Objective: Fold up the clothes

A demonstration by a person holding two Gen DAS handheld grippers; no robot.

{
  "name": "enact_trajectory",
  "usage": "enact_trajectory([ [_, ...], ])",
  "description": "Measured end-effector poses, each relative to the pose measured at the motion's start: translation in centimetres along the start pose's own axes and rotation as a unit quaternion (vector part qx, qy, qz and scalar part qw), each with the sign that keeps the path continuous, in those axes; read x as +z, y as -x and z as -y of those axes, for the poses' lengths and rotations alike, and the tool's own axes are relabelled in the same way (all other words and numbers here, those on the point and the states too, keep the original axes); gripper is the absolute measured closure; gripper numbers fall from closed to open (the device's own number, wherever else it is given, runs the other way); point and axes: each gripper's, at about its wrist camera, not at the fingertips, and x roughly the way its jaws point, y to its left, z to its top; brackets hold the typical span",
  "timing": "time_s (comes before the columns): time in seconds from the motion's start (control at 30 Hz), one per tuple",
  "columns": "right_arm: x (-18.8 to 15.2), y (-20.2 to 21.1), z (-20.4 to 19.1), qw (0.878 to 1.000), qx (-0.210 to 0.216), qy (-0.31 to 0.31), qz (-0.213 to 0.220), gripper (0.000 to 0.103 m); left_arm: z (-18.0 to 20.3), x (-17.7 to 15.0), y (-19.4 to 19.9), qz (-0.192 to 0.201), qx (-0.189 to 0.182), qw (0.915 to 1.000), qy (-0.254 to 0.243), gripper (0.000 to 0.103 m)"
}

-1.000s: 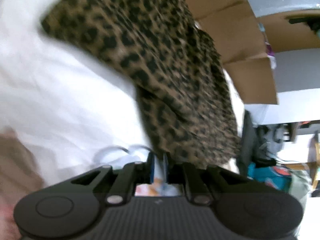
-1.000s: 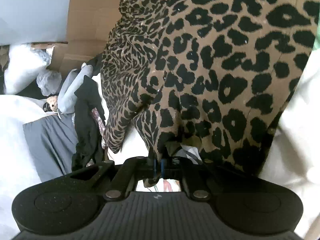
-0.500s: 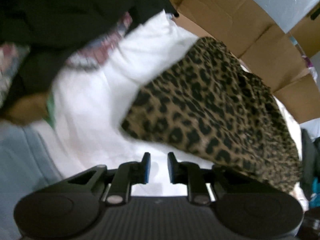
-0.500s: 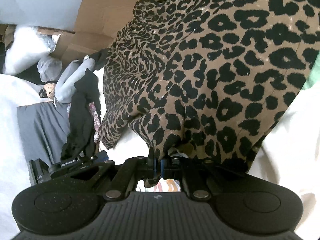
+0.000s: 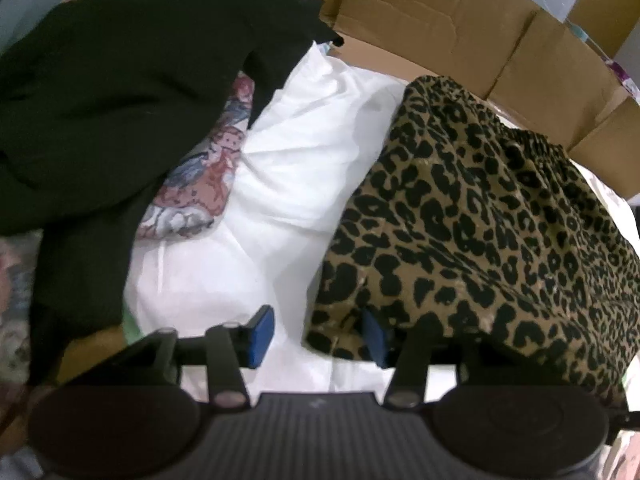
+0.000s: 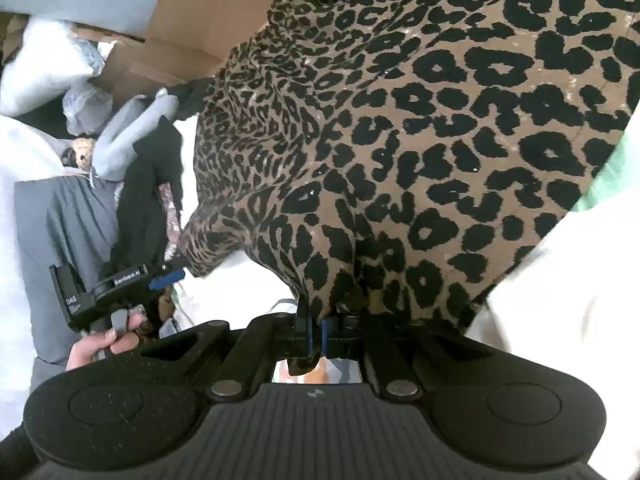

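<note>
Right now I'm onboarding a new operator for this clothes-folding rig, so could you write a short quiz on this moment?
1. True or false: the left gripper is clamped on the leopard-print garment.
2. Which gripper holds that garment's edge? A) left B) right C) neither
3. Fill in: left of the white bedding, the black garment lies partly over a ____-patterned cloth.

Key:
1. False. Its jaws are apart, one blue pad bare and the other under the garment's corner.
2. B. The right gripper is shut on the fabric.
3. Floral.
</note>
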Motion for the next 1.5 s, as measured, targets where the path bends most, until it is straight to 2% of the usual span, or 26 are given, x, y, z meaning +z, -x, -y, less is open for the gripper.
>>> enact_trajectory([
  [0.2, 0.1, 0.2, 0.3, 1.000, -0.021, 0.005, -0.012, 0.101, 0.1, -0.2, -1.8, 0.015, -0.015, 0.9998, -0.003, 0.052],
  [0.43, -0.2, 0.1, 0.4, 0.999, -0.032, 0.011, -0.018, 0.101, 1.8, -0.3, -2.5, 0.037, -0.015, 0.9982, -0.045, 0.052],
  [0.6, -0.5, 0.2, 0.7, 0.999, -0.033, 0.007, -0.020, 0.101, 3.4, -0.4, -3.1, 0.042, 0.006, 0.9962, -0.076, 0.052],
  [0.63, -0.5, 0.2, 0.8, 0.999, -0.033, 0.006, -0.020, 0.101, 3.7, -0.5, -3.1, 0.043, 0.009, 0.9959, -0.079, 0.054],
  [0.77, -0.6, 0.2, 0.9, 0.999, -0.032, 0.002, -0.020, 0.101, 3.9, -0.8, -2.6, 0.038, 0.014, 0.9967, -0.071, 0.088],
  [0.87, -0.6, 0.1, 0.8, 0.999, -0.028, 0.001, -0.019, 0.101, 3.4, -0.7, -1.9, 0.032, 0.016, 0.9974, -0.063, 0.095],
  [1.17, -0.5, 0.0, 0.2, 1.000, -0.010, 0.006, -0.023, 0.101, 3.8, 0.6, 3.0, 0.023, 0.043, 0.9967, -0.066, 0.100],
  [1.27, -0.3, -0.3, -0.3, 1.000, 0.000, 0.006, -0.029, 0.101, 3.5, 1.2, 4.4, 0.023, 0.049, 0.9974, -0.048, 0.100],
  [1.5, -0.3, -1.5, -1.5, 0.999, 0.011, 0.015, -0.048, 0.101, 3.5, 1.4, 6.5, 0.035, 0.074, 0.9958, -0.041, 0.100],
])
